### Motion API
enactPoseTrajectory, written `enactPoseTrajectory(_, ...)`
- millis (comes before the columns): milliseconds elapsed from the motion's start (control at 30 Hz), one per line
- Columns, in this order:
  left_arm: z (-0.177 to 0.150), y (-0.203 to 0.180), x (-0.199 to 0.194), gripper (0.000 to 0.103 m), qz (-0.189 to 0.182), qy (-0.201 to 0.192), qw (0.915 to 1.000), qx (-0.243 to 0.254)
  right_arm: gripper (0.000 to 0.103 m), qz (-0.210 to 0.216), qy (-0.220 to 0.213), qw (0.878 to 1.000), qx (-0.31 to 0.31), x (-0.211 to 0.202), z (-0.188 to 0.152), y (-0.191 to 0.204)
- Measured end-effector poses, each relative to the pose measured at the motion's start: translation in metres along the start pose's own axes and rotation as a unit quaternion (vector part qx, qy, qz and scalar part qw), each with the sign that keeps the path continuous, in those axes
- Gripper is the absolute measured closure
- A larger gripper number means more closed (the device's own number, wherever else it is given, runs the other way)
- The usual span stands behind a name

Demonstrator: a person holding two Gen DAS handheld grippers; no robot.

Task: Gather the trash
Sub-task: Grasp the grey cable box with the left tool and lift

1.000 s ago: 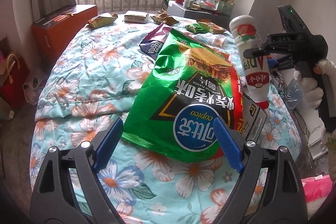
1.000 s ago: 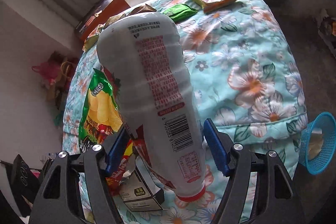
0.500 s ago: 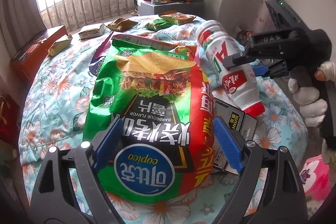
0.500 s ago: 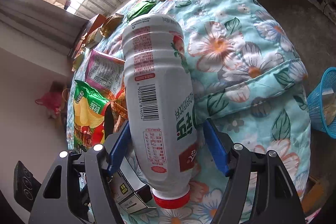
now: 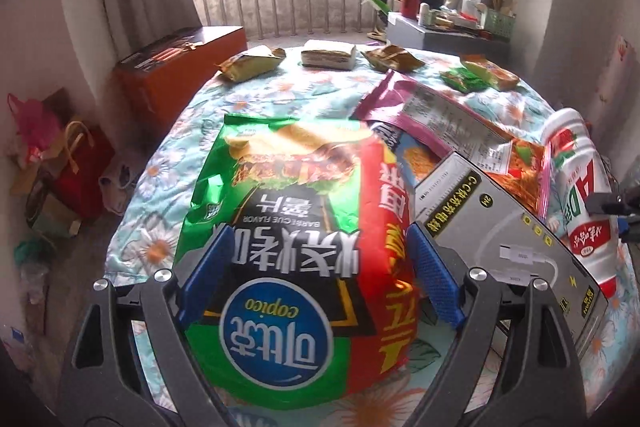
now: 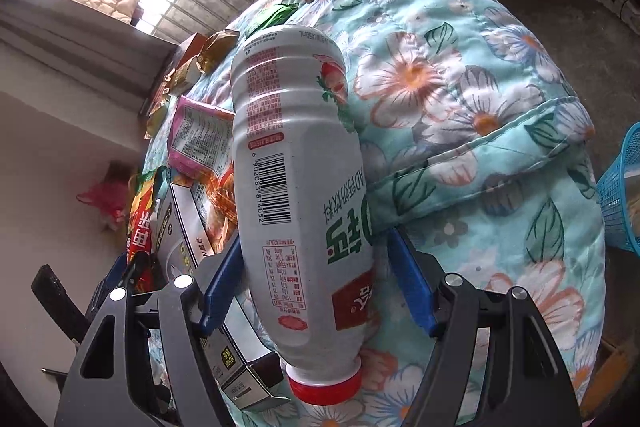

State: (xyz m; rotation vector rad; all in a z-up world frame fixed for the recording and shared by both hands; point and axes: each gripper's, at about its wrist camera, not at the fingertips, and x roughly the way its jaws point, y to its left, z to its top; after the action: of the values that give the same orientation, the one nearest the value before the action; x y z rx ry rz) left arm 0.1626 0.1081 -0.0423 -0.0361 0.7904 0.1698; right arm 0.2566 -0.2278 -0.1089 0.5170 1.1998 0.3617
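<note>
A green and red chip bag (image 5: 296, 247) lies on the floral bed cover (image 5: 176, 147), its near end between the blue pads of my left gripper (image 5: 316, 279), whose jaws stand wide and do not pinch it. My right gripper (image 6: 316, 283) is shut on a white drink bottle (image 6: 300, 187) with a red cap pointing toward the camera. The bottle also shows at the right edge of the left wrist view (image 5: 580, 203). A grey box (image 5: 508, 239) lies between bag and bottle.
Purple and orange snack bags (image 5: 432, 115) lie behind the box. Several small wrappers (image 5: 248, 65) and a packet (image 5: 328, 54) lie at the bed's far end. A blue mesh basket (image 6: 620, 195) stands on the floor right of the bed. An orange chest (image 5: 176, 67) stands left.
My left gripper has moved forward over the chip bag, which now fills the gap between its pads. My right gripper has tilted and lowered the bottle toward the bed beside the grey box.
</note>
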Motion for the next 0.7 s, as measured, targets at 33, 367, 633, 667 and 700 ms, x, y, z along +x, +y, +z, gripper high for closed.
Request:
enactPoseTrajectory(33,0.0,0.005,-0.007,0.02,-0.001,-0.011,0.9999,-0.009,0.034,0.0,0.001,1.0,-0.002,0.002,0.0,0.001)
enactPoseTrajectory(367,-0.038,-0.028,-0.061,0.02,-0.24,0.034,0.9699,-0.023,0.044,-0.013,0.004,1.0,-0.016,0.007,-0.018,0.015)
enactPoseTrajectory(633,-0.058,-0.063,-0.006,0.021,-0.271,0.125,0.9523,-0.064,0.044,0.012,0.015,0.999,-0.026,0.003,-0.06,0.022)
enactPoseTrajectory(667,-0.059,-0.064,-0.005,0.021,-0.27,0.125,0.9528,-0.063,0.044,0.018,0.019,0.999,-0.031,0.002,-0.065,0.025)
enactPoseTrajectory(700,-0.061,-0.066,-0.005,0.023,-0.274,0.125,0.9517,-0.06,0.044,0.027,0.024,0.999,-0.035,0.001,-0.07,0.028)
